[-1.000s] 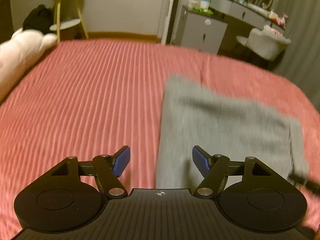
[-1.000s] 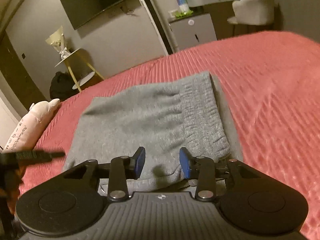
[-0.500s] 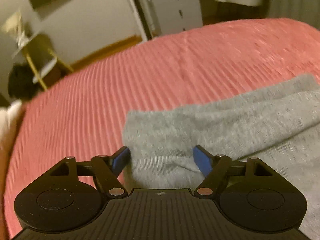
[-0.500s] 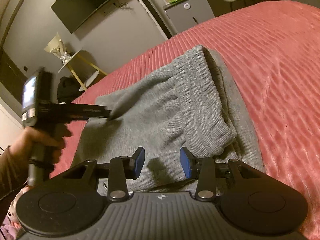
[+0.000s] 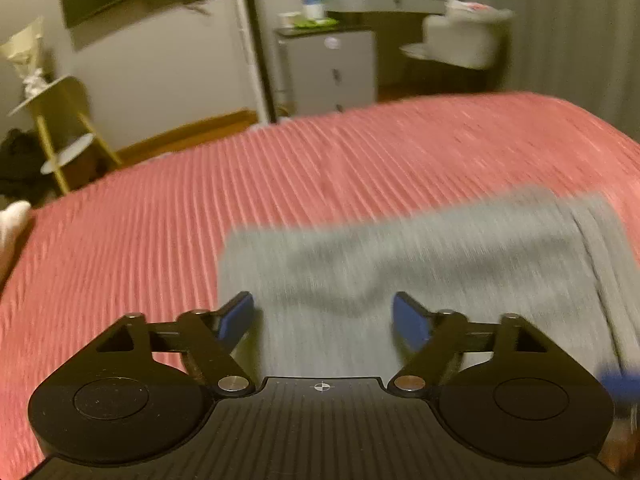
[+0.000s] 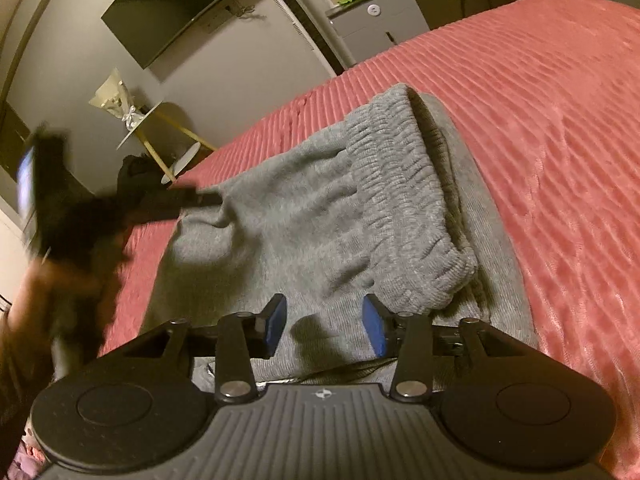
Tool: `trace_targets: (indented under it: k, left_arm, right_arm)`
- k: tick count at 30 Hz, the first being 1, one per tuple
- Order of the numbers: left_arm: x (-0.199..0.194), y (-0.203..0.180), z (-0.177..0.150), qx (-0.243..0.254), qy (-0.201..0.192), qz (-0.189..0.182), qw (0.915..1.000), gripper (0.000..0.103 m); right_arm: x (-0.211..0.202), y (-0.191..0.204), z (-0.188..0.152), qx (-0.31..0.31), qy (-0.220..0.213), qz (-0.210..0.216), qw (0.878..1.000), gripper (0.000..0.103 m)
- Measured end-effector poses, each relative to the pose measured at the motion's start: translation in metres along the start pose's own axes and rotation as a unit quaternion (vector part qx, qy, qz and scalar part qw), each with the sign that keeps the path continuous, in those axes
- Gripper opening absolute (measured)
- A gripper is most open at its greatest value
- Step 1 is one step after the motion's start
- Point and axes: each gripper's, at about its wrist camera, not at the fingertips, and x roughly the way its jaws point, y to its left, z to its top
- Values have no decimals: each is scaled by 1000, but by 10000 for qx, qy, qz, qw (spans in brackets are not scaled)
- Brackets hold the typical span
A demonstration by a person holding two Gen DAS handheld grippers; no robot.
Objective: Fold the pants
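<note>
- Pants, grey and knitted, lay on the pink ribbed bedspread, already folded into a compact rectangle of several layers.
- Their gathered waistband sat on top of the pile, along the pants' right side in the right wrist view, with a lower layer showing beyond it.
- Judged from that shape, most of the folding looked done; what seemed left was at most a last fold or some smoothing, since the left part of the pants showed a raised wrinkle.
- At the pants' left edge, the left gripper hovered over the cloth with its jaws standing wide and opening; grey fabric showed between and under the fingers, but neither blue pad pressed on it.
- From the right wrist view that same gripper's tip appeared just at the pants' left edge, though blur hid whether it touched.
- A blurred hand carried it, left of the pants.
- At the pants' near edge, the right gripper pointed down at the cloth, its jaws at a middling gap and opening.
- Fabric lay below and between its fingers, just left of the waistband's near corner, with nothing clamped.
- Beyond the pants, past the bedspread's far edge, stood a small grey cabinet.
</note>
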Motion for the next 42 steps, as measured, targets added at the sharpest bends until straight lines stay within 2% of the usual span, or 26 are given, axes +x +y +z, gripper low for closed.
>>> trace_targets:
  k: [2,3,4,6,9,11,13,14,15,16,17,18,21,22,24,26,30,33,34,36,38,39,42]
  left_arm:
    - [2,9,-26,42,315,429,9986,87]
    - [-1,18,-37,-210,424,576,9972,89]
    - [-9,30,-48,-614,425,557,9957,89]
    - [-28,47,-63,-1270,447,284,9905,89]
    - [-50,51,-84,-1487,380,85,9881,89]
    - [-55,52,-96,-1512,480,107,9873,92]
    - [-55,56,-97,-1889,523,-46,9806,92]
    - [-52,60,-96,-2060,560,-82,9769,92]
    - [-58,64,-101,-2200,611,-102,9735,92]
    - [-56,65,-103,-2281,655,-119,9714,92]
    - [-55,67,-104,-2288,648,-100,9713,92]
    - [-55,64,-103,-2219,624,-53,9731,93]
    - [-56,56,-102,-1981,564,90,9785,95]
    - [-55,56,-102,-1978,568,104,9785,95]
    - [-55,58,-103,-2070,592,91,9765,95]
    - [-55,61,-104,-2146,631,59,9746,96]
    - [-57,62,-107,-2221,670,56,9727,97]
    - [-57,61,-107,-2176,683,119,9736,98]
    - [-56,61,-107,-2169,686,133,9737,98]
    - [-56,62,-107,-2192,697,130,9731,98]
    - [-55,63,-108,-2252,724,116,9715,99]
    - [-55,64,-108,-2282,732,100,9708,99]
    - [-54,64,-109,-2309,736,94,9701,100]
  right_arm:
    - [0,0,0,-35,22,93,9999,55]
    - [-1,-1,0,-27,26,157,9999,58]
    - [-2,-1,0,1,27,207,9998,61]
    - [-5,-5,1,136,31,380,9992,63]
    - [-10,-20,5,603,-53,660,9960,63]
    - [-20,-35,2,1131,-195,889,9894,62]
    - [-33,-48,-4,1631,-364,1012,9807,60]
    - [-38,-51,-8,1804,-396,992,9778,61]
    - [-45,-54,-11,1952,-449,766,9767,68]
    - [-53,-54,-13,2000,-528,247,9781,70]
    - [-59,-54,-16,1968,-618,-66,9785,70]
    - [-64,-57,-18,2020,-670,-91,9770,69]
    - [-72,-66,-22,2427,-622,447,9671,69]
    - [-71,-65,-21,2434,-613,493,9667,69]
    - [-67,-61,-18,2321,-620,371,9700,69]
    - [-56,-63,-13,2432,-553,276,9680,69]
    - [-34,-70,-5,2815,-500,61,9583,76]
    - [-20,-73,4,2994,-481,197,9527,93]
    - [-14,-71,7,2942,-448,232,9544,94]
    - [-5,-67,8,2810,-420,159,9587,89]
    - [-2,-63,10,2668,-384,4,9630,74]
    - [-3,-64,9,2651,-369,-51,9635,60]
    - [-5,-73,7,2768,-344,48,9603,53]
